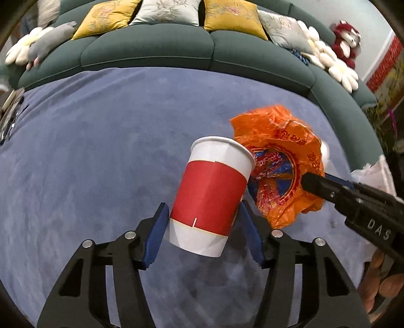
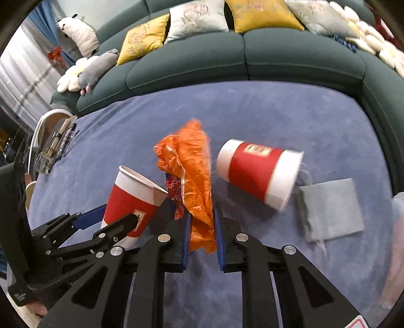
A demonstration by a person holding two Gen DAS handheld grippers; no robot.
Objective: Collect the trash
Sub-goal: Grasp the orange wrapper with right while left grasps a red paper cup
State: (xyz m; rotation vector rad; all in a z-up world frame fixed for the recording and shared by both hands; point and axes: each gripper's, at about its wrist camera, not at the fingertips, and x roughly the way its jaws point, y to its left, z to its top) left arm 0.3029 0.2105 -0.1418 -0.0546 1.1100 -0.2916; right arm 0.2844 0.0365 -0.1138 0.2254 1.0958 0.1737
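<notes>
Trash lies on a blue-grey plush cloth [image 1: 88, 156] spread in front of a dark green upholstered sofa [image 1: 151, 48] lined with yellow and pale silk cushions [image 1: 106, 17]. The left gripper [image 1: 202, 222] has its blue-padded jaws partly closed around a red-and-white paper cup [image 1: 212, 196], one pad on each side of the cup's lower wall; the cup tilts, mouth up and away, its rim touching a crumpled orange plastic bag [image 1: 277, 156]. In the right wrist view the right gripper [image 2: 202, 227] is nearly closed, its blue pads pinching the lower tail of that orange bag [image 2: 194, 176], which rises bunched between the fingers. Just right of the bag a second red-and-white paper cup [image 2: 260, 174] lies on its side on the cloth, open mouth toward a small grey fabric pouch [image 2: 330, 209] lying flat, their edges touching or nearly so. The second cup looks blurred. The held cup [image 2: 133, 199] appears at the left, gripped by the left gripper [image 2: 118, 219].
</notes>
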